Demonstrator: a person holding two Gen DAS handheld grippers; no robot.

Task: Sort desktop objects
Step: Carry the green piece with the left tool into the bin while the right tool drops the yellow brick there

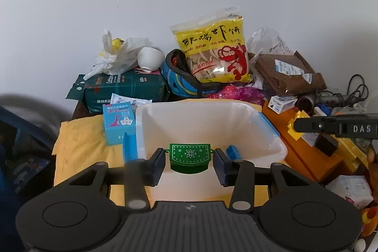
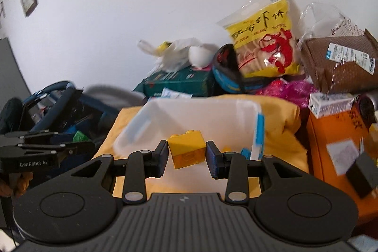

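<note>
Left gripper (image 1: 189,163) over the white bin (image 1: 278,145), fingers spread, green pouch (image 1: 189,157) between the pads but apparently touching neither; released or merely hanging there, impossible to tell. Right gripper (image 2: 187,155) also above the bin (image 2: 132,131), fingers clamped on a yellow brick (image 2: 187,149). Sorting judged barely under way: few pieces in the bin, clutter heaped behind along the bench. Blue card box (image 1: 118,122) beside the bin shown only by the left view; yellow and blue pieces (image 2: 236,151) inside the bin shown best by the right view.
</note>
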